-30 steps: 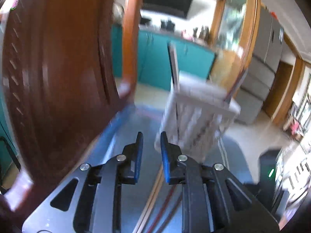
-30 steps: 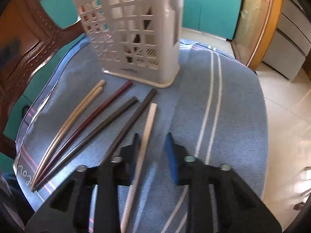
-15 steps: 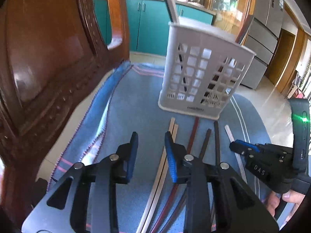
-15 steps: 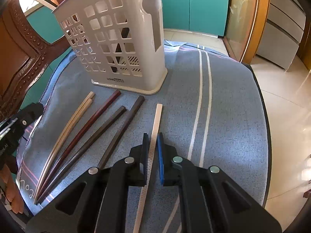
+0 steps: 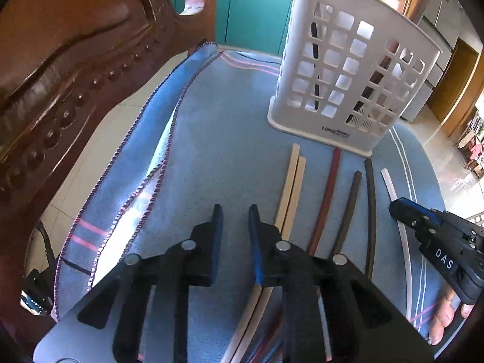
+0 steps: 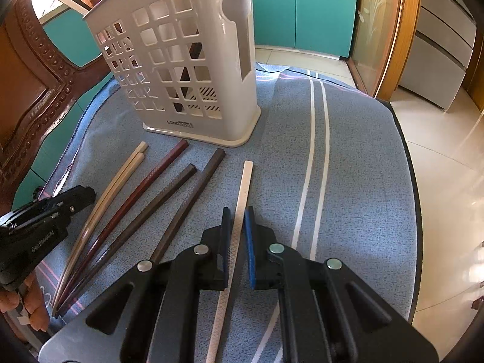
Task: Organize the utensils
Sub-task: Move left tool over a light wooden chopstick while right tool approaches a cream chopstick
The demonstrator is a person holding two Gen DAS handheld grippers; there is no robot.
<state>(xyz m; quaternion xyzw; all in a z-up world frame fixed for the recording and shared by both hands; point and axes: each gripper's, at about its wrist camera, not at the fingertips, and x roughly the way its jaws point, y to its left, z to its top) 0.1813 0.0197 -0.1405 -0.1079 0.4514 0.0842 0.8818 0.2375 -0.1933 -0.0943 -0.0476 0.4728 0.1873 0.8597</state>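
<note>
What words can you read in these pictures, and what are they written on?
"DAS": on the right gripper, seen from the left wrist.
"GenRobot.AI": on the left gripper, small but readable.
"LONG...": on the white basket at its base; the rest is too small to read.
Marks on the blue cloth edge: unreadable.

So there's a blue cloth (image 6: 357, 157) spread over the table, white slotted holder (image 6: 187, 69) standing at the far end, and six chopsticks (image 6: 169, 199) lying side by side near it.
</note>
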